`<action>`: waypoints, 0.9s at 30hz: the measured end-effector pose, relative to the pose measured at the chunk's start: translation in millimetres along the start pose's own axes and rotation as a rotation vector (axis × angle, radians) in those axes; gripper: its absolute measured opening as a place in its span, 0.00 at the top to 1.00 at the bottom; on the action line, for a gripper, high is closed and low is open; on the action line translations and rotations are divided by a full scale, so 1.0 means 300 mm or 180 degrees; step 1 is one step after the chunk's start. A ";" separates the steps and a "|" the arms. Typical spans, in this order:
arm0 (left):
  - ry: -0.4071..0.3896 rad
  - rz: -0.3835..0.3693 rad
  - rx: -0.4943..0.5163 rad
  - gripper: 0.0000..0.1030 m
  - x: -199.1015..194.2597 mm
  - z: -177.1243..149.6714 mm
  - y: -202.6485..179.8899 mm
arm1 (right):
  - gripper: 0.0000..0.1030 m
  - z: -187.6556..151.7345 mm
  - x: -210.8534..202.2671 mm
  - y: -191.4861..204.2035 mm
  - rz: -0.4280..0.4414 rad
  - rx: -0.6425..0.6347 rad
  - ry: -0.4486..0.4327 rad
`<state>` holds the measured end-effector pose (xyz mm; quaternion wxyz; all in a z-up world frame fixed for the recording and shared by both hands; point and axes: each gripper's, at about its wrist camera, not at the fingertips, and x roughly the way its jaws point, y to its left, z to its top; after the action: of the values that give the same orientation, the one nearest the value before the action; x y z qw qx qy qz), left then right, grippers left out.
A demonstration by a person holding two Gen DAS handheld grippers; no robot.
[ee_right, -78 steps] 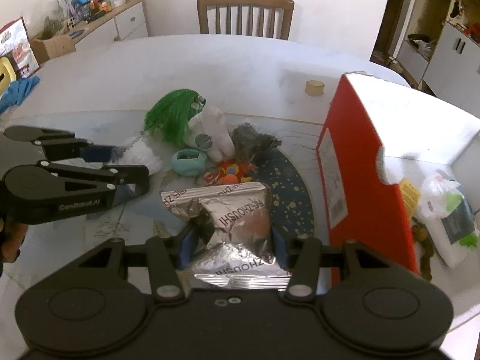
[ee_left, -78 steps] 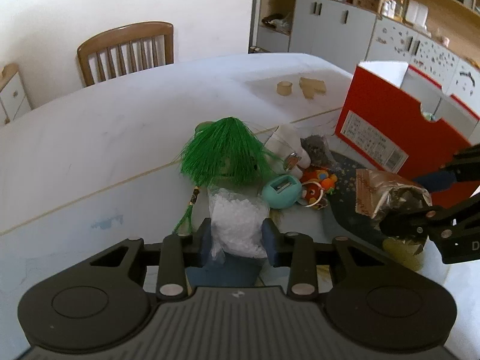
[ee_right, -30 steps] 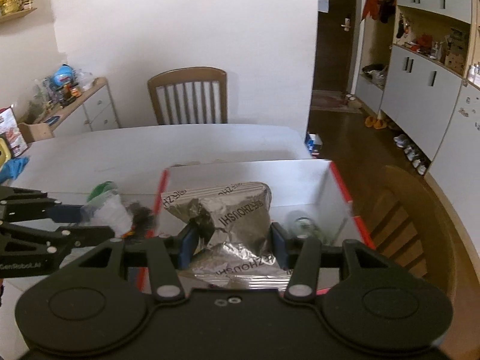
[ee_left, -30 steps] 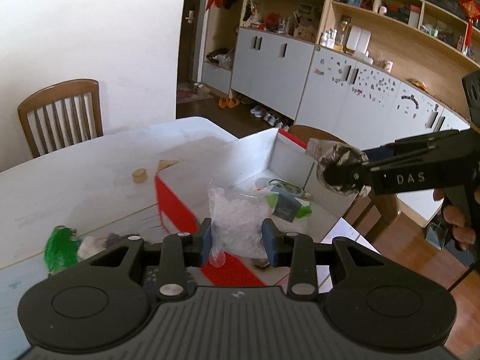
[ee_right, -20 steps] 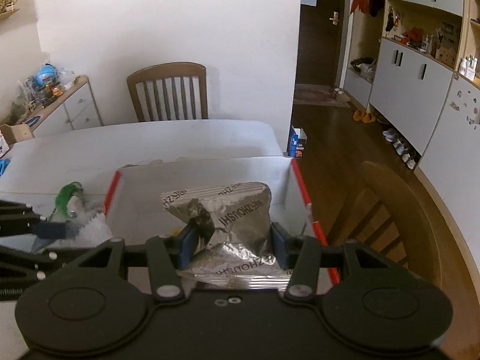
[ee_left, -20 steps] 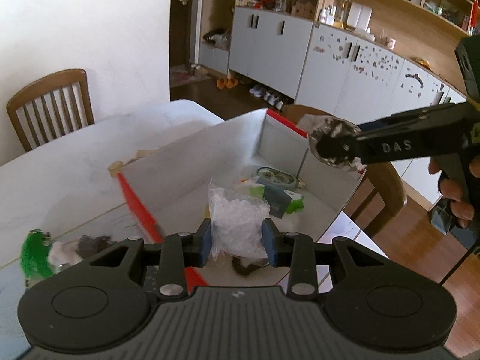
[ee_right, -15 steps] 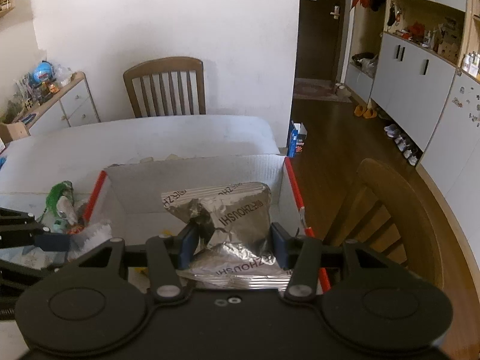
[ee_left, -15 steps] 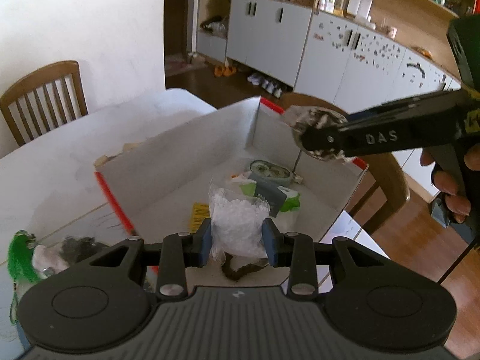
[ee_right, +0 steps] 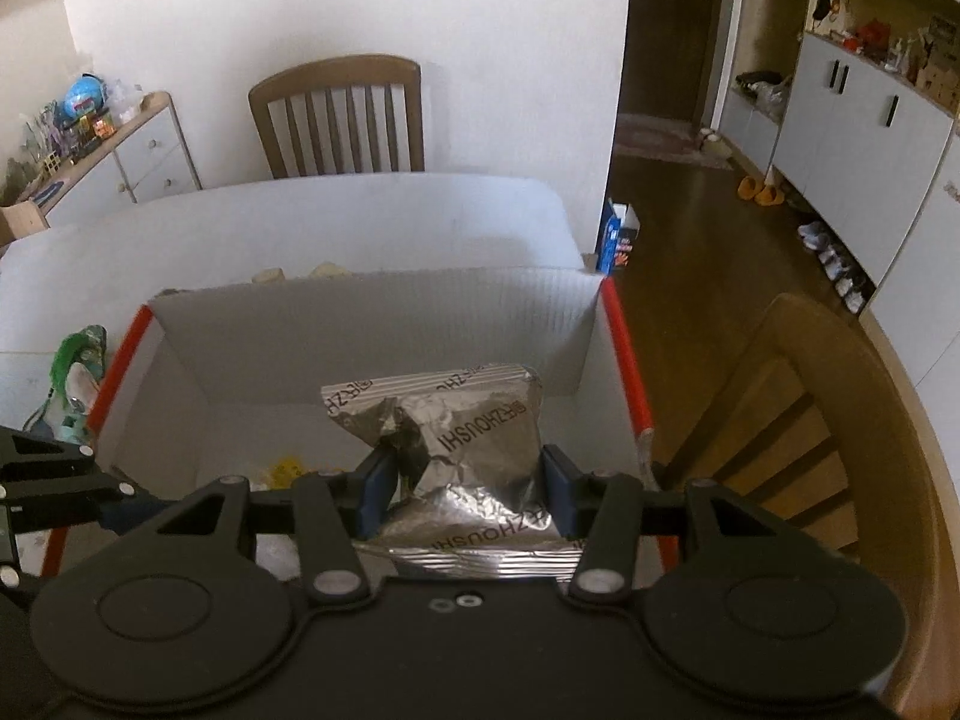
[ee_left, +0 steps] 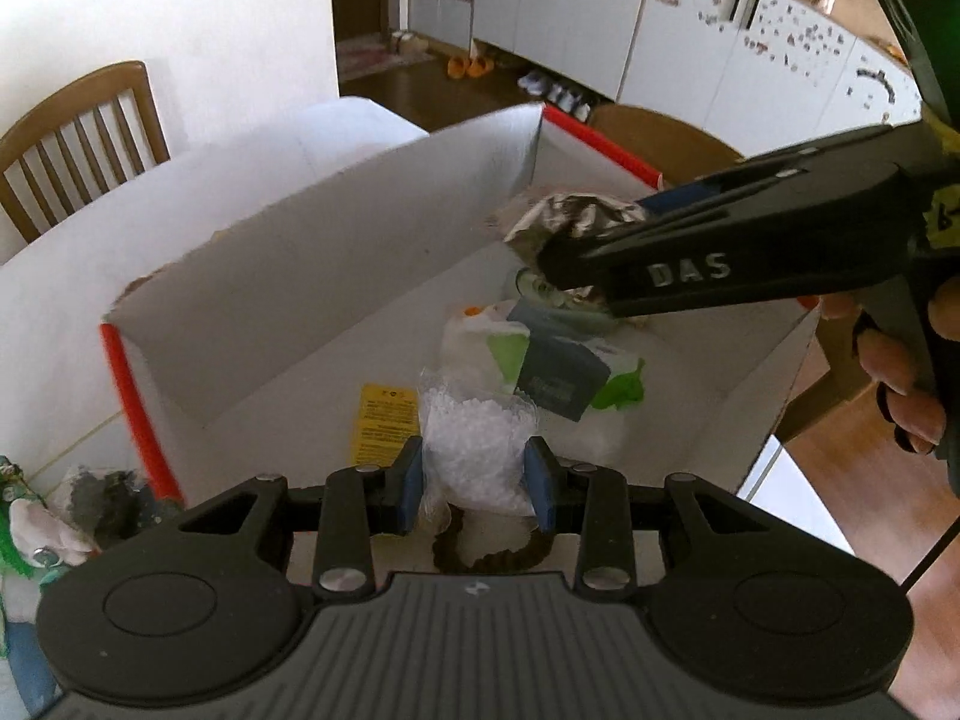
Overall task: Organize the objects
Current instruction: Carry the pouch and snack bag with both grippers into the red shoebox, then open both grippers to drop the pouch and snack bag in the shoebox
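Note:
My left gripper (ee_left: 474, 480) is shut on a clear bag of white pellets (ee_left: 477, 438) and holds it over the near part of the open red-and-white cardboard box (ee_left: 300, 276). My right gripper (ee_right: 465, 480) is shut on a crinkled silver foil snack bag (ee_right: 456, 438) and holds it above the same box (ee_right: 372, 324). In the left wrist view the right gripper (ee_left: 600, 276) reaches in from the right with the foil bag (ee_left: 564, 222) over the far part of the box. The left gripper's fingers (ee_right: 54, 480) show at the left edge of the right wrist view.
Inside the box lie a white-and-green wipes pack (ee_left: 540, 366), a round tin (ee_left: 540, 291), a yellow card (ee_left: 384, 420) and a dark cord (ee_left: 492, 552). A green-haired toy (ee_right: 72, 360) and a grey plush (ee_left: 90, 504) lie on the white table left of the box. A wooden chair (ee_right: 810, 420) stands right of the box.
Both grippers carried their bags from the toy pile over to the box. In the last half second both dropped lower over the box's inside, and the right gripper came closer to the left one.

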<state>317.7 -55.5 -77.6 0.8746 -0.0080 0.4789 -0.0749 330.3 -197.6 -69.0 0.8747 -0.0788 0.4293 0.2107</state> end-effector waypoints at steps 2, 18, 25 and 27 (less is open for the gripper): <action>0.0057 0.0034 0.0033 0.66 0.022 0.008 -0.012 | 0.51 -0.002 0.020 0.001 0.0003 -0.0044 0.0032; 0.0481 0.0123 0.0021 0.66 0.135 0.059 -0.020 | 0.51 -0.025 0.120 -0.018 0.0127 -0.0074 0.0329; 0.0445 0.0150 -0.0031 0.63 0.125 0.054 -0.003 | 0.51 -0.032 0.115 -0.027 0.0151 -0.0092 0.0316; 0.0433 0.0129 -0.0052 0.58 0.126 0.056 -0.003 | 0.50 -0.028 0.110 -0.030 0.0178 -0.0083 0.0315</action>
<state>351.7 -62.5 -99.9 0.8413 -0.0004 0.5379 -0.0536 346.0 -198.6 -100.4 0.8451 -0.0884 0.4713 0.2365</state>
